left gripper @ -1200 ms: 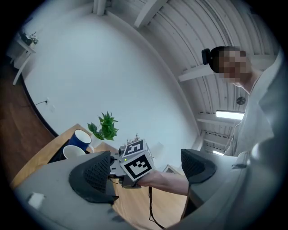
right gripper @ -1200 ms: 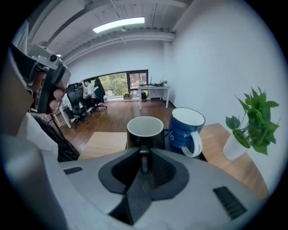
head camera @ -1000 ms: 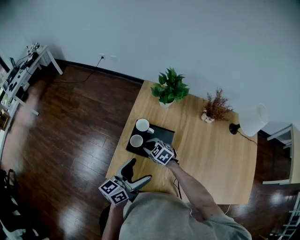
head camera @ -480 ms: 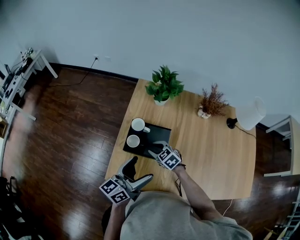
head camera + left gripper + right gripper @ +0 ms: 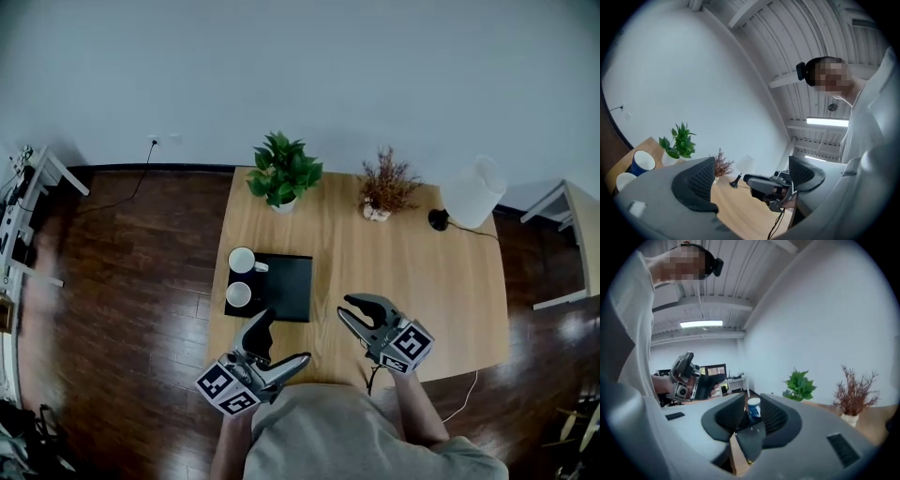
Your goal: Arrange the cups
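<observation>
a wooden table (image 5: 412,272) carries a black tray (image 5: 289,286) near its left edge. the left gripper (image 5: 283,339) and right gripper (image 5: 345,307) hover over the near edge, jaws spread, both empty. the far cup (image 5: 242,260) and near cup (image 5: 238,293) stand on the tray's left side.

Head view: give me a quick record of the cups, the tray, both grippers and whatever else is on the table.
far cup: upright, tray's left side
near cup: upright, tray's left side
tray: black, on table, left half
left gripper: open, empty, at table's near edge
right gripper: open, empty, right of tray
far edge: potted plant, dried plant, lamp
</observation>
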`<state>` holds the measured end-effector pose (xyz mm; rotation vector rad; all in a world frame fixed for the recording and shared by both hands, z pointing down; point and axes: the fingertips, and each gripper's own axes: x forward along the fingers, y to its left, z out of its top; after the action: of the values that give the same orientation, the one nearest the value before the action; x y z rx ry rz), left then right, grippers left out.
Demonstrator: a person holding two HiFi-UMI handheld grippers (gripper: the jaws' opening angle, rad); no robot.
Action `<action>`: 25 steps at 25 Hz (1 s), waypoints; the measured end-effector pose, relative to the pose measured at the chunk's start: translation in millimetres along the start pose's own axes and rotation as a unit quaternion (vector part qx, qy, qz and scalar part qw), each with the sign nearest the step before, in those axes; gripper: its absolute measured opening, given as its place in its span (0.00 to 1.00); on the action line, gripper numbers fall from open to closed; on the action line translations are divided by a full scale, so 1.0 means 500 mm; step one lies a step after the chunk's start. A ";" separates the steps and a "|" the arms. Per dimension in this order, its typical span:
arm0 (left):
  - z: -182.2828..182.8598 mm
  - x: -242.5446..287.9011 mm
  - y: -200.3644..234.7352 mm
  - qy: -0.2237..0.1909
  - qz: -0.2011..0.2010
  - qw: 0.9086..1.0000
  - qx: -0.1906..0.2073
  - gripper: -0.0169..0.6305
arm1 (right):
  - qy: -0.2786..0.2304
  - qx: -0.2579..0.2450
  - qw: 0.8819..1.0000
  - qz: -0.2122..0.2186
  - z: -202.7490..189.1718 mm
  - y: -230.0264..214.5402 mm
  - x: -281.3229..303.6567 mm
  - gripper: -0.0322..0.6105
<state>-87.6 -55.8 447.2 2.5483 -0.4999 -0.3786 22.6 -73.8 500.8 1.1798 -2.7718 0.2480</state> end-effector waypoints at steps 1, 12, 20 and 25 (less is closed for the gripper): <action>0.008 0.011 -0.009 0.000 -0.007 1.000 0.007 0.77 | -0.022 -0.004 1.000 -0.008 0.027 0.001 -0.014 0.20; 0.069 0.046 -0.077 -0.016 -0.026 0.998 0.059 0.76 | -0.077 -0.028 0.997 0.011 0.108 0.064 -0.028 0.20; 0.076 0.043 -0.098 -0.014 -0.034 0.996 0.087 0.76 | -0.083 -0.026 0.996 0.037 0.120 0.104 -0.020 0.20; 0.067 0.041 -0.098 -0.006 -0.032 0.996 0.088 0.76 | -0.084 -0.022 0.996 0.037 0.119 0.109 -0.018 0.20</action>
<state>-67.9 -39.3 389.7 2.7393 -0.4763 -0.3874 -13.0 -41.8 435.2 1.1384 -2.9529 0.0986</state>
